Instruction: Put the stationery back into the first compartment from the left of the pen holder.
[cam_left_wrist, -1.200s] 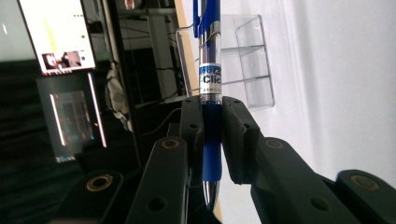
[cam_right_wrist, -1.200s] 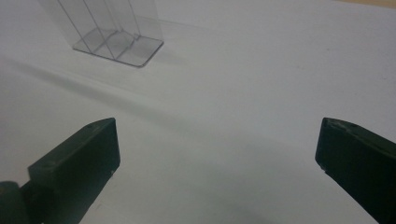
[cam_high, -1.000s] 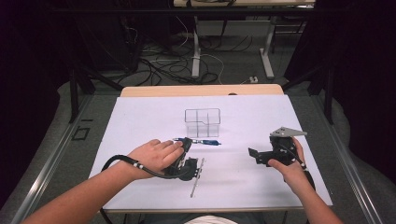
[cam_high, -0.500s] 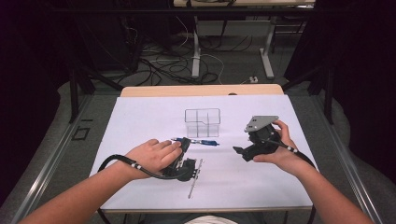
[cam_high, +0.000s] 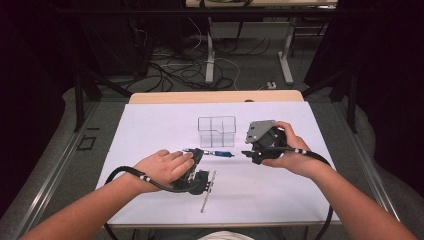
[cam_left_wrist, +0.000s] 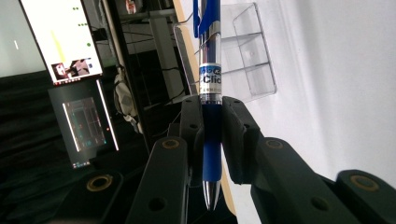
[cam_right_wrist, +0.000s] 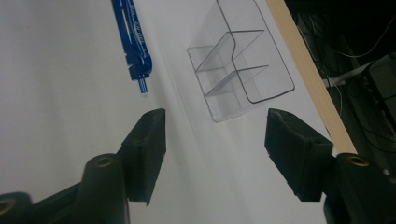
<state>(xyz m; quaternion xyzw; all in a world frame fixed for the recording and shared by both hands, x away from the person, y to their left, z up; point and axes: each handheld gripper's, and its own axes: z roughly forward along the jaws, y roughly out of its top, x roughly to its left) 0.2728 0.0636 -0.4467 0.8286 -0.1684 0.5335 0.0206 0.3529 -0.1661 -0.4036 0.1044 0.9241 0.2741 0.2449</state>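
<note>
From the high view, the left gripper (cam_high: 196, 162) lay low on the white table cover (cam_high: 150, 130), at about seven o'clock from the clear plastic organizer (cam_high: 216, 131) that stood near the middle of the table toward its far edge. Its jaws were clamped on a blue pen (cam_high: 212, 153), which stretched out toward three o'clock from the jaw tips, lying along the cover just in front of the organizer. In the left gripper view the same pen (cam_left_wrist: 209, 93) ran straight between the two black jaws, its blue grip pinched by the pads (cam_left_wrist: 233, 135), its silver tip pointing back toward the camera and its clip end reaching toward the organizer (cam_left_wrist: 243, 51) beyond. The right gripper (cam_high: 250, 153) was held above the table at about four o'clock from the organizer, with the person's right hand (cam_high: 290, 155) wrapped round its body and its grey plate on top. In the right gripper view its jaws stood wide apart with nothing between them; the organizer (cam_right_wrist: 240, 65), split into compartments by clear dividers, sat beyond the gap toward one o'clock, and the pen (cam_right_wrist: 133, 39) lay at eleven o'clock. A thin metal rod (cam_high: 207, 191) rested on the cover at five o'clock from the left hand (cam_high: 162, 167).
</note>
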